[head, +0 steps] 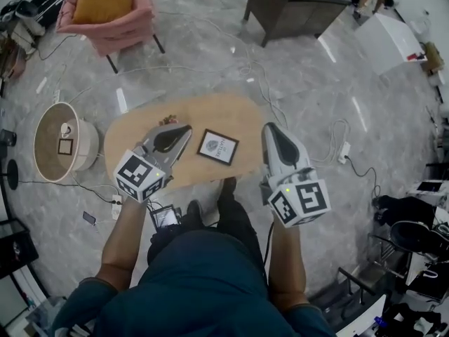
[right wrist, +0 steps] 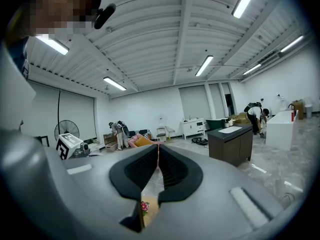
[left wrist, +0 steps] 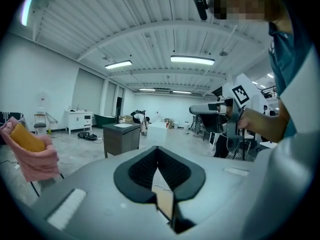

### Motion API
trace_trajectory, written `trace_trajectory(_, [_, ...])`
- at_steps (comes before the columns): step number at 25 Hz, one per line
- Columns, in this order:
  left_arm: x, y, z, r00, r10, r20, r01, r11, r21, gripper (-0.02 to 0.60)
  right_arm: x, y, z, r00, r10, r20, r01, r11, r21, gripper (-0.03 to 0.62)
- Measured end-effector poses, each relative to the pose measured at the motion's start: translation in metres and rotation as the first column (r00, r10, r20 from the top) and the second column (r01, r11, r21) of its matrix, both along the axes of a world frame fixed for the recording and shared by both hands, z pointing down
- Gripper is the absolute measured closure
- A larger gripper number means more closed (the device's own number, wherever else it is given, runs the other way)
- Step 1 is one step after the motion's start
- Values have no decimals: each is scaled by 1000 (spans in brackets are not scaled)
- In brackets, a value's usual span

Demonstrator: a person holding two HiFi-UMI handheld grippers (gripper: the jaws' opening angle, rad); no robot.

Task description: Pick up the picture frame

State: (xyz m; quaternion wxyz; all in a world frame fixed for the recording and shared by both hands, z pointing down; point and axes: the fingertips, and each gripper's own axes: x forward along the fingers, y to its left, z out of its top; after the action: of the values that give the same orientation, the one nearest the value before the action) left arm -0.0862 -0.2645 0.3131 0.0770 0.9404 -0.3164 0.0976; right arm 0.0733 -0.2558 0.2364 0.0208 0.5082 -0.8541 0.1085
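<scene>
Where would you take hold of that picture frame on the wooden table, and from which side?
Probably by its right edge, coming in low from the right. The picture frame lies flat, face up, on the table, so only its thin rim offers a hold. The right tool, shut now, is beside that edge and must open first.

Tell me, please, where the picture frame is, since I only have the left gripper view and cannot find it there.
Observer: In the head view the picture frame lies flat on the oval wooden table, between the two grippers.
Operator: Thank you; is either gripper on it?
Observer: No; the left gripper is off its left side and the right gripper off its right, neither overlapping it.
Operator: Are the right gripper's jaws open?
Observer: No, the right gripper view shows them together with nothing between them.
</scene>
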Motion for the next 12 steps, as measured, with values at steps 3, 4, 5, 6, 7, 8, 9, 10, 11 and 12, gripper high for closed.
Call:
trace_trajectory(3, [4,-16,28,1000,-10,17,11,999,-37,585,6,-15,26,1000,-4,-2,4,999,-39,580])
trace_trajectory(4, [5,-20,37,1000,-15,21,16,999,-51,584,7,-19,35,1000,-6,-4,6,999,-53,580])
trace_trajectory(5, [5,-24,48,999,-19,26,20,998,-65,584,9,-22,45,1000,-8,-5,8,998,-66,580])
trace_trajectory(6, [6,-29,58,999,-23,30,25,997,-78,584,10,-26,56,1000,-10,-5,10,997,-79,580])
trace_trajectory(7, [6,-33,69,999,-27,35,30,995,-91,584,10,-29,66,1000,-12,-4,12,996,-93,580])
trace_trajectory(8, [6,-38,80,999,-32,40,36,994,-104,584,11,-32,77,1000,-14,-3,14,994,-106,580])
trace_trajectory(9, [6,-42,92,998,-36,46,41,992,-117,586,12,-35,87,1000,-16,-1,16,993,-119,579])
trace_trajectory(10, [7,-46,103,998,-41,51,47,990,-130,586,13,-38,97,1000,-17,-1,16,991,-131,580])
trace_trajectory(11, [7,-49,115,997,-46,56,54,988,-144,584,14,-40,107,1000,-17,0,17,990,-143,579])
trace_trajectory(12, [8,-52,126,997,-52,61,61,986,-158,584,15,-42,117,1000,-17,1,17,988,-154,580])
